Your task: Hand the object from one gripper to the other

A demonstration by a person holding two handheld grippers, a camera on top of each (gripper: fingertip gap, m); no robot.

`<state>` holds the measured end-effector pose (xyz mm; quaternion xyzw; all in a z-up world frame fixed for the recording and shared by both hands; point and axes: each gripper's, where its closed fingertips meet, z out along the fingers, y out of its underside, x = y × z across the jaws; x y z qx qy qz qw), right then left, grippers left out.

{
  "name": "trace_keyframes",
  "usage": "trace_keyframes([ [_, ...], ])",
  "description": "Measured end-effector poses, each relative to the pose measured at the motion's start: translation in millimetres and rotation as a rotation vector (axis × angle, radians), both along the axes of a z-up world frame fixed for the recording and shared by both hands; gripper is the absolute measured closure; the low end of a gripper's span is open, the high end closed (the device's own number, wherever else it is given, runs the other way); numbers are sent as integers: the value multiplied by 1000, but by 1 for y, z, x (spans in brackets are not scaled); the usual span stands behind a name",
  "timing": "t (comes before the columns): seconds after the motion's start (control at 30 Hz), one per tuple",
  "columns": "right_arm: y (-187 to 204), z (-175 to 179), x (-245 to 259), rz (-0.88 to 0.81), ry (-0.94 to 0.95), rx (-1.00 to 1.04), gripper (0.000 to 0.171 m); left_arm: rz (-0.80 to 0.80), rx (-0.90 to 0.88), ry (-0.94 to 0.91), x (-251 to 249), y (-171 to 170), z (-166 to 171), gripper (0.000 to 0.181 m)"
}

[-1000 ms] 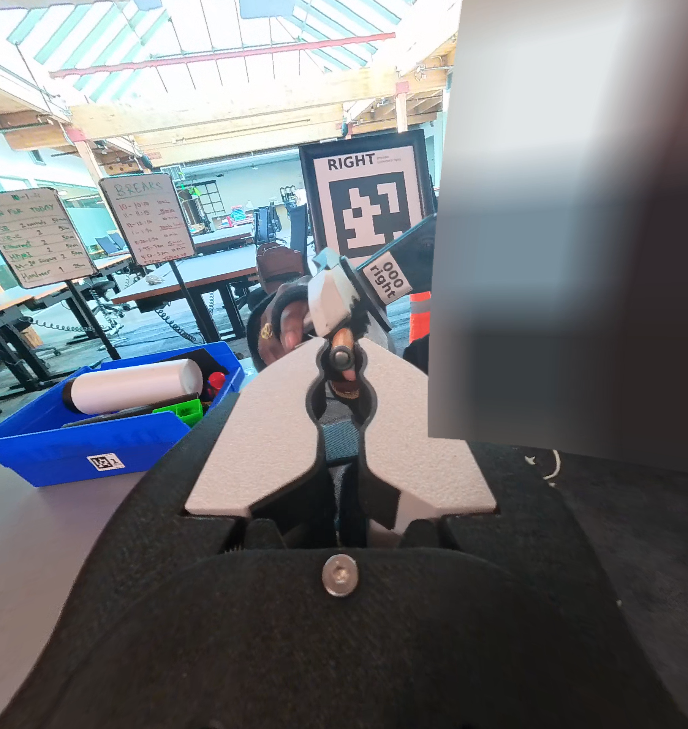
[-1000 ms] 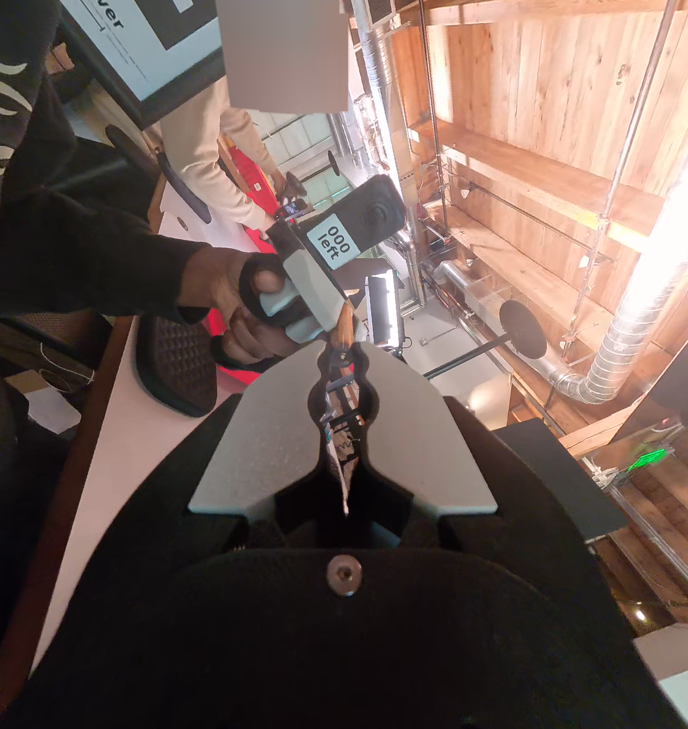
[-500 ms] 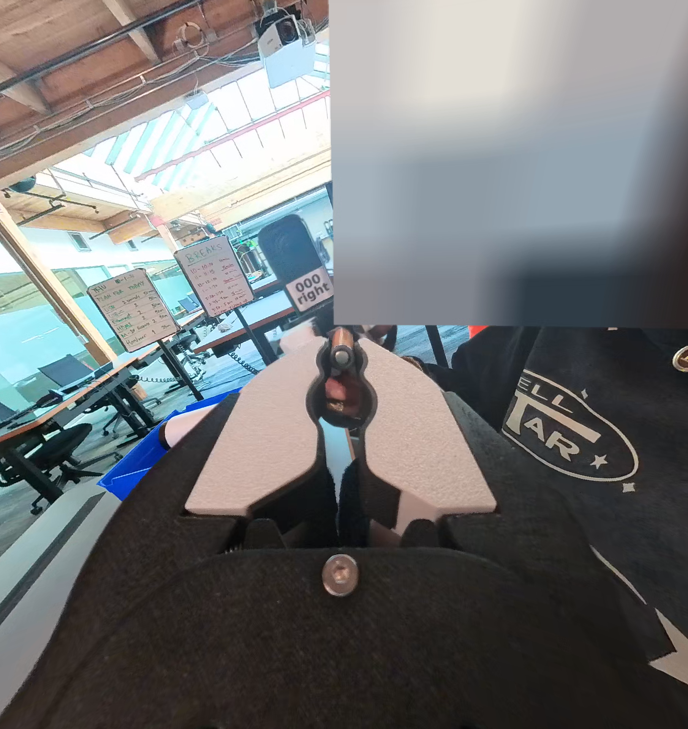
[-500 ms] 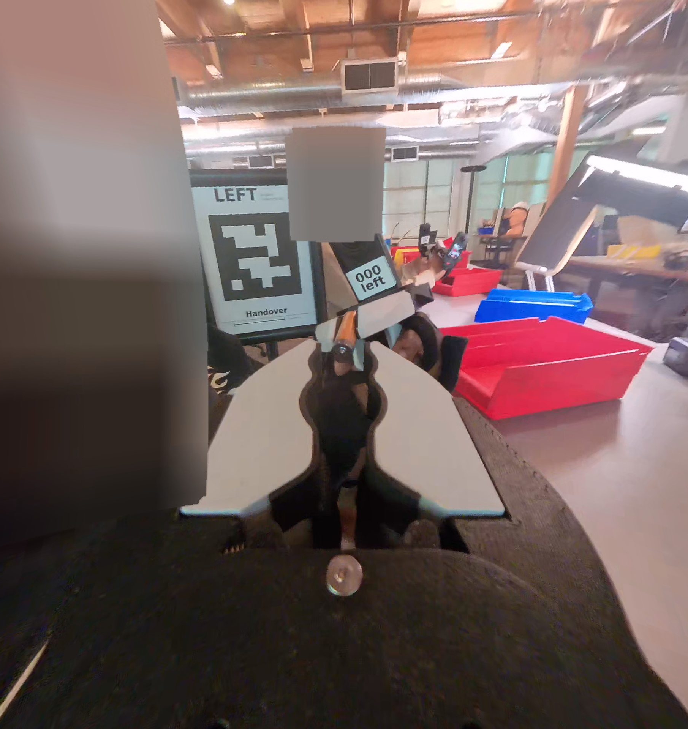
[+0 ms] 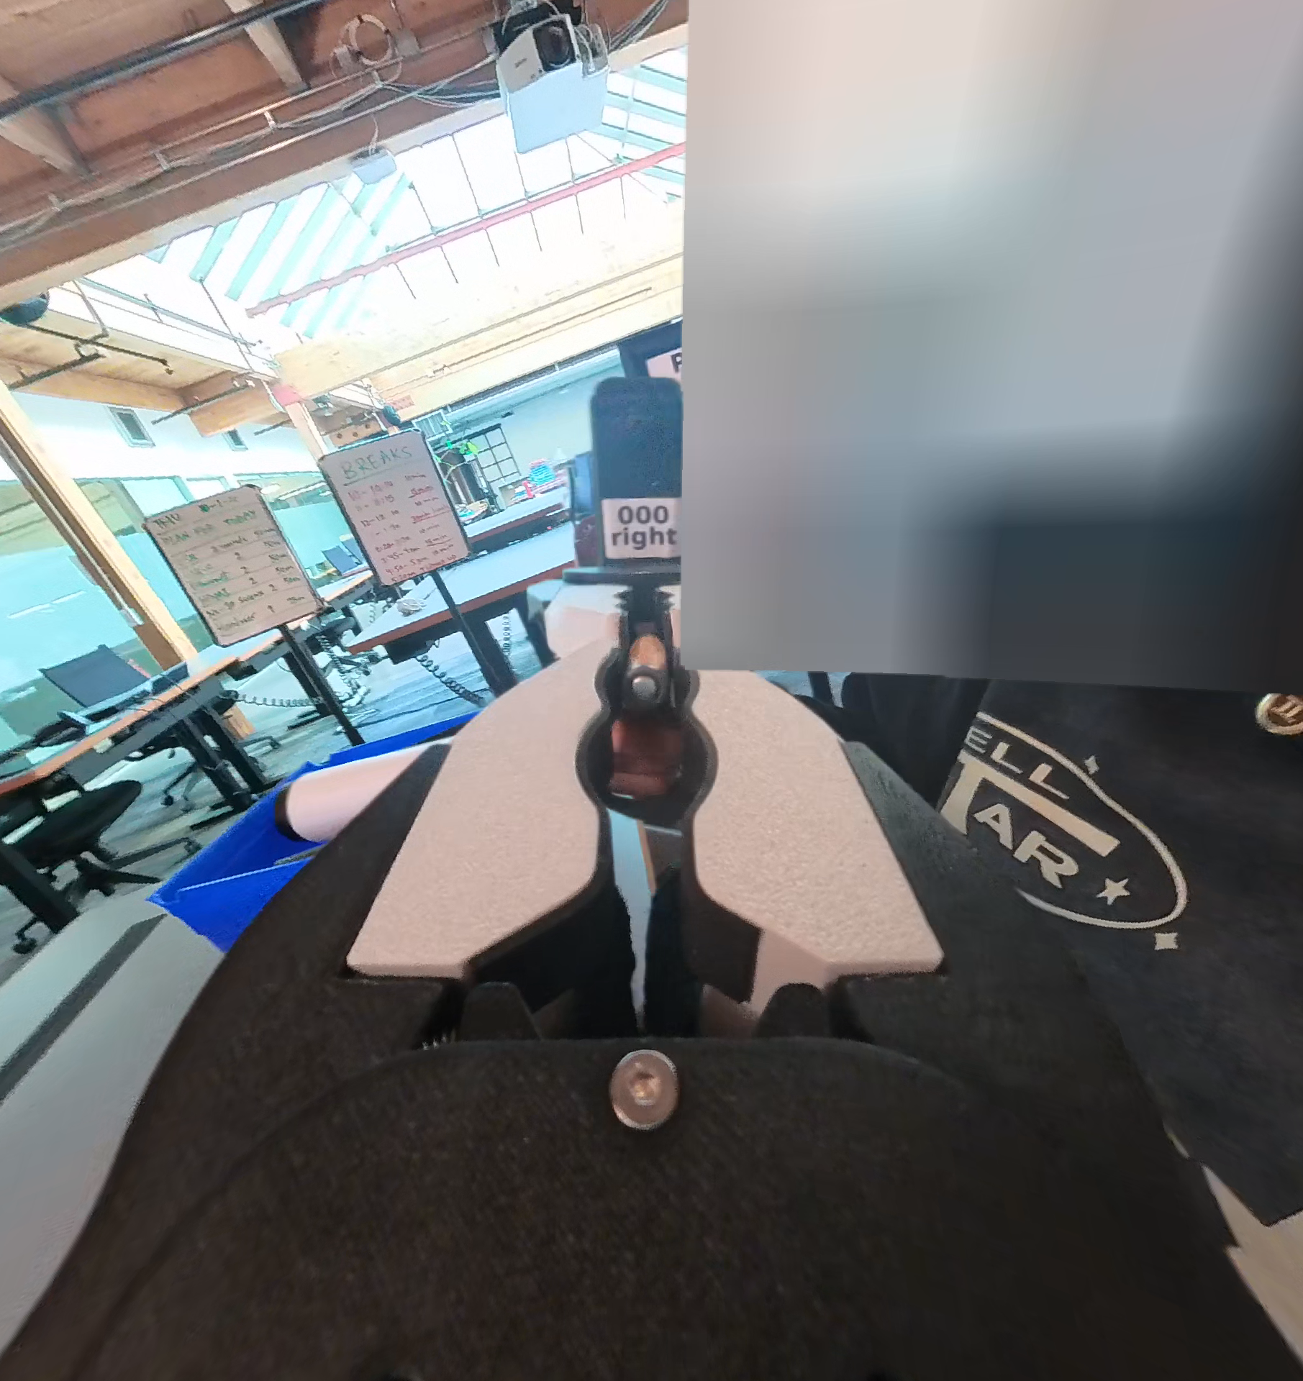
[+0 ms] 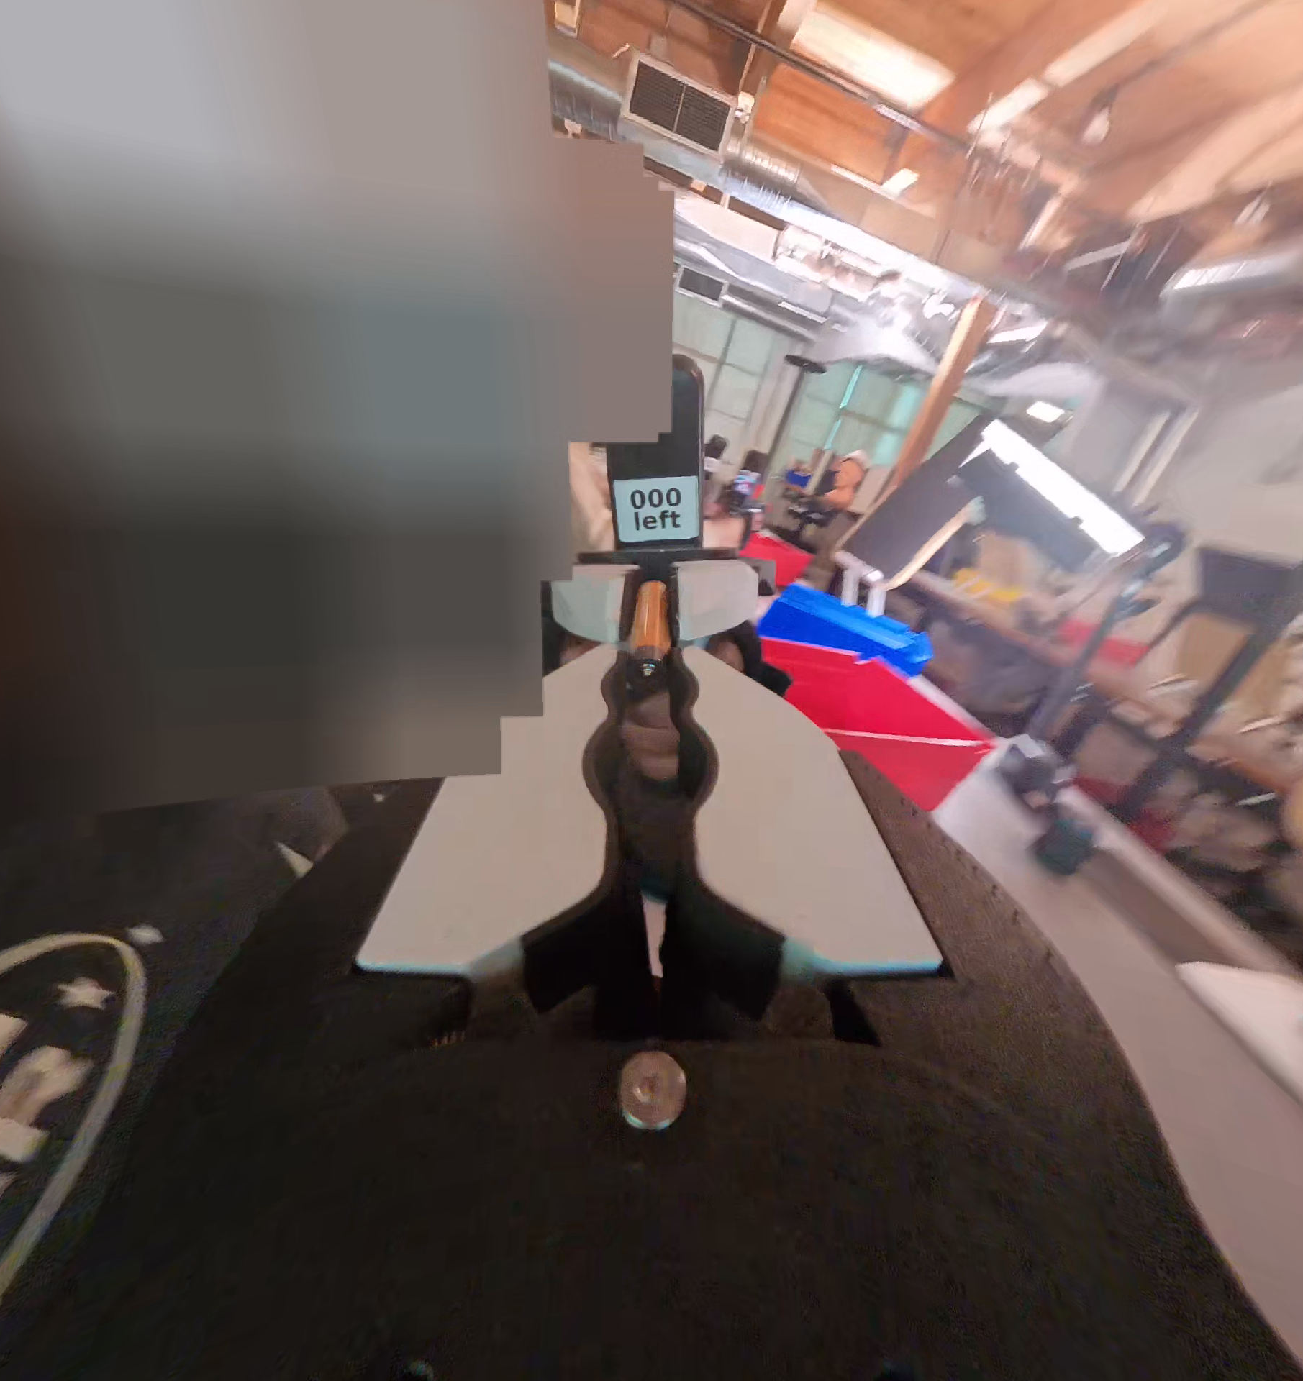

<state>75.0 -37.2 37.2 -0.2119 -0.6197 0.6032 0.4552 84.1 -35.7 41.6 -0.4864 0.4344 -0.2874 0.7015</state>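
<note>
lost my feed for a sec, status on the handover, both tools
Left tool and right tool nose to nose, both shut on the copper-coloured rod. Rod bridges the two tips, neither has let go. Nothing in the way.

Right tongs (image 5: 644,635) now squarely facing left tongs (image 5: 644,691)

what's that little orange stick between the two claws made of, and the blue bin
The orange stick: slim rod with a glossy copper-orange body and a dark end cap, probably lacquered metal or plastic; too small to tell. The blue bin: evenly coloured, thin, smooth walls, likely moulded plastic.
</note>
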Motion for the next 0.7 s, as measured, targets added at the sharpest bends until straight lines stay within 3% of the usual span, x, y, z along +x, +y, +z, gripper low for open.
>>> trace_keyframes([
  [0.3, -2, 2, 6, -258, 305, 466, 160, -22, -63, -10, 0, 1, -2, 166],
  [0.57, -3, 0, 7, -251, 323, 501, 160, -67, -69, 5, 4, -4, -3, 171],
  [0.7, 0, 3, 6, -225, 267, 369, 159, -33, -14, 3, 2, -2, 0, 171],
])
